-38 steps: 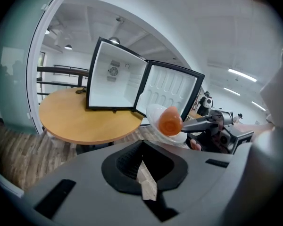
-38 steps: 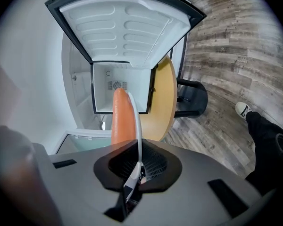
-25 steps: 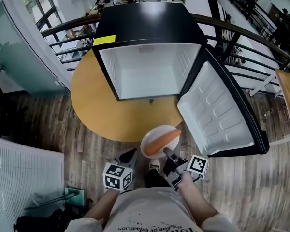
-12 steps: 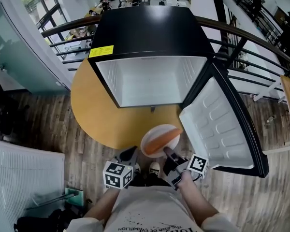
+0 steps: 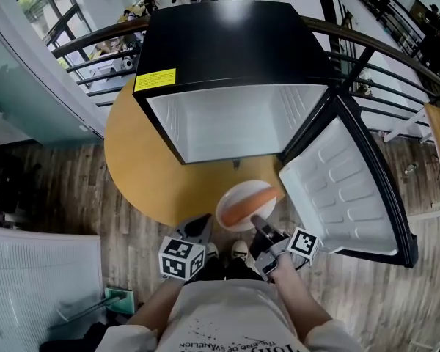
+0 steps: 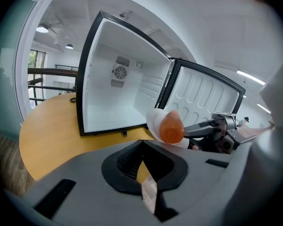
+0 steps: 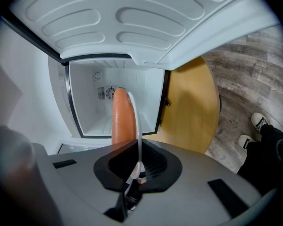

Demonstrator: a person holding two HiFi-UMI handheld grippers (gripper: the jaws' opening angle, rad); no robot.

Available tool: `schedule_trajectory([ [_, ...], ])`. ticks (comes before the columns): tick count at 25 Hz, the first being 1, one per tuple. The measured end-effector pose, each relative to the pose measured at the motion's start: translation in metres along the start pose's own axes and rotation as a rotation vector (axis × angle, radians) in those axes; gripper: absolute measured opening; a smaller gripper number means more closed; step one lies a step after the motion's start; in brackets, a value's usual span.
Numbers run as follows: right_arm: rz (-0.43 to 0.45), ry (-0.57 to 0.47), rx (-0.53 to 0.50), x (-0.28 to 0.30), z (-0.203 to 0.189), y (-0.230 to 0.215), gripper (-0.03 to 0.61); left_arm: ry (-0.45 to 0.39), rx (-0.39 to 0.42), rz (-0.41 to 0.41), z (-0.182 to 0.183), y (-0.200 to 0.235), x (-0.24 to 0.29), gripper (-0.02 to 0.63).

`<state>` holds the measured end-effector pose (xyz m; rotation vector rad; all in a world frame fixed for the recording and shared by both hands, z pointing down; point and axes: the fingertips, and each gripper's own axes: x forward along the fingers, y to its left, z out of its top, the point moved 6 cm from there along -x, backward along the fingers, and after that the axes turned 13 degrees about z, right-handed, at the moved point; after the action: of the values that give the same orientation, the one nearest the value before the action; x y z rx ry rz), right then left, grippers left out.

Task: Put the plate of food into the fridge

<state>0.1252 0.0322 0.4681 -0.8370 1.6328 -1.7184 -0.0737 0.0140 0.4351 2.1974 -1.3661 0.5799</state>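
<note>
Currently the right gripper [image 5: 258, 224] is clamped on the near rim of the white plate [image 5: 232, 195]. The plate carries an orange piece of food [image 5: 251, 202] and hangs over the near edge of the round wooden table [image 5: 136, 160], outside the open black fridge [image 5: 235, 42] and just in front of it. Left gripper [image 5: 199, 229]: jaws drawn together with nothing between them, beside the plate but not touching it; fridge door [image 5: 348, 189] swung wide to the right.

The right gripper [image 5: 255, 221] brings the plate [image 5: 240, 191] closer to the fridge [image 5: 235, 127], over the table [image 5: 132, 152] edge; the left gripper [image 5: 196, 230] advances too
</note>
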Motion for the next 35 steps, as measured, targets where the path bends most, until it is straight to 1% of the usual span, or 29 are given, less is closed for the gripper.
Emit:
schedule_trajectory([
  [7, -0.003, -0.019, -0.005, 0.019, 0.005, -0.004, 0.032, 0.009, -0.014, -0.009, 0.007, 0.015, 0.017, 0.023],
  [17, 0.002, -0.034, -0.002, 0.055, 0.021, -0.018, 0.032, 0.016, -0.039, 0.019, 0.021, 0.049, 0.058, 0.023],
  [25, 0.0, -0.033, 0.02, 0.079, 0.029, -0.036, 0.032, 0.055, -0.066, 0.021, 0.012, 0.059, 0.087, 0.023],
  [35, 0.011, -0.071, 0.0, 0.117, 0.051, -0.049, 0.032, 0.059, -0.075, 0.028, 0.013, 0.072, 0.109, 0.023],
])
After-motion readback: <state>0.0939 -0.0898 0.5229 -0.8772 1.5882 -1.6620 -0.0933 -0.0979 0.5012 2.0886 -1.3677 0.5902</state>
